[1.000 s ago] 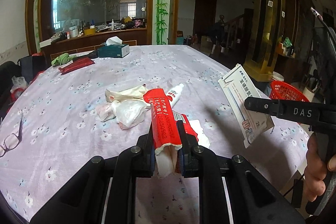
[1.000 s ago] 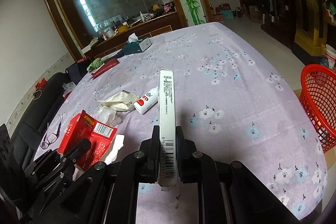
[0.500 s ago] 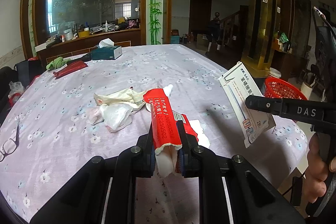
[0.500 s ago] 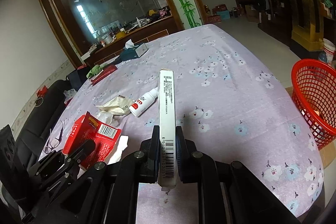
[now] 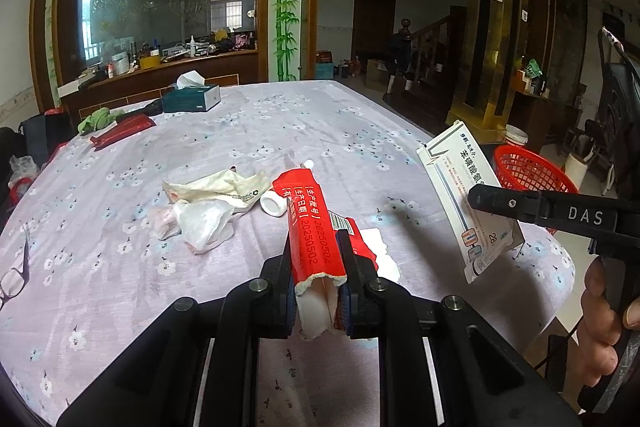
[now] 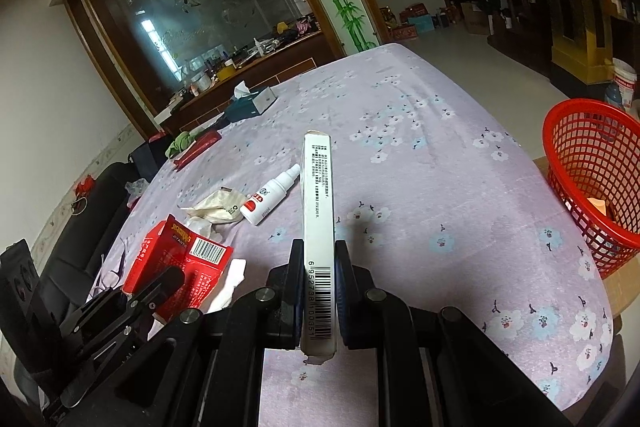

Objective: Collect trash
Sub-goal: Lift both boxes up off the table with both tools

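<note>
My left gripper (image 5: pixel 316 247) is shut on a torn red carton (image 5: pixel 310 223) held above the purple flowered table (image 5: pixel 120 187); from the right wrist view the same red carton (image 6: pixel 180 263) shows at lower left. My right gripper (image 6: pixel 318 259) is shut on a flat white medicine box (image 6: pixel 318 219), which also shows in the left wrist view as the white box (image 5: pixel 466 203) at right. On the table lie crumpled wrappers (image 5: pixel 208 203) and a small white bottle (image 6: pixel 270 197). A red mesh basket (image 6: pixel 592 179) stands on the floor past the table's right edge.
A teal tissue box (image 5: pixel 192 97), a green cloth (image 5: pixel 96 119) and a red pouch (image 5: pixel 122 131) lie at the far side. Eyeglasses (image 5: pixel 14 275) rest at the left edge. A white napkin (image 5: pixel 384 251) lies under the carton. A hand (image 5: pixel 604 323) holds the right gripper's handle.
Both grippers have lifted and drawn back a little with their boxes still held. The table's items sit lower and farther off, and the red basket shows more fully at right.
</note>
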`<state>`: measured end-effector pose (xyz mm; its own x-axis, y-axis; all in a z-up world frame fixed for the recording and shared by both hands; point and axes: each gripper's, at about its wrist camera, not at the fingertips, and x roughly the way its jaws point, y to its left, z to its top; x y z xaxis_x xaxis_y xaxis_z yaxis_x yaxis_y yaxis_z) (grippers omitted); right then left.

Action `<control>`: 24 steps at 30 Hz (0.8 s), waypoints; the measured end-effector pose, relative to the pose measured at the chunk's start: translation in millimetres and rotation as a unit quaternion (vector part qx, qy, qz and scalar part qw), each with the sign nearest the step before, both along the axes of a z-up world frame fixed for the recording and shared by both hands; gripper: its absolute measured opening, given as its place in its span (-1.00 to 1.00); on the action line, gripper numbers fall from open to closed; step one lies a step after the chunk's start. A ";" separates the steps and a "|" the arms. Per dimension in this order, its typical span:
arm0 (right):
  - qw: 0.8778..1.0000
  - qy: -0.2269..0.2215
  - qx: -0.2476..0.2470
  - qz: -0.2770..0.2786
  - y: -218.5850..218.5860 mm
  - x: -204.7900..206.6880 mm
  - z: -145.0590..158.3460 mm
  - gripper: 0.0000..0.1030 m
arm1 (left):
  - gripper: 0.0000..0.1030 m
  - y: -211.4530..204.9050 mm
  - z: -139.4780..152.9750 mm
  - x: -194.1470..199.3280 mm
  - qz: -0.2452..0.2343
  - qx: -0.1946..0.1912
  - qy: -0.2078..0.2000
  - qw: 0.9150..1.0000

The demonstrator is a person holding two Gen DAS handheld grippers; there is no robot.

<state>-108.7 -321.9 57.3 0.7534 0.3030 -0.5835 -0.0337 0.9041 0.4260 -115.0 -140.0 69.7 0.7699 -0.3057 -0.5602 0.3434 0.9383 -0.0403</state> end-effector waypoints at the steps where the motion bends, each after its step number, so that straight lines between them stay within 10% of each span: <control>1: 1.000 0.000 0.001 0.000 -0.7 -0.8 0.1 -0.73 | -0.70 -0.2 0.1 0.6 -0.002 -0.002 0.002 1.000; 24: 1.000 -0.001 -0.002 -0.028 -26.1 -7.2 2.5 -0.72 | -0.70 -24.1 8.2 5.6 -0.034 -0.008 0.008 0.999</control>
<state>-116.0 -348.0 59.8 0.7700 0.2579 -0.5837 0.0169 0.9061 0.4226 -109.4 -164.1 77.9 0.7385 -0.3658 -0.5664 0.4053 0.9122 -0.0607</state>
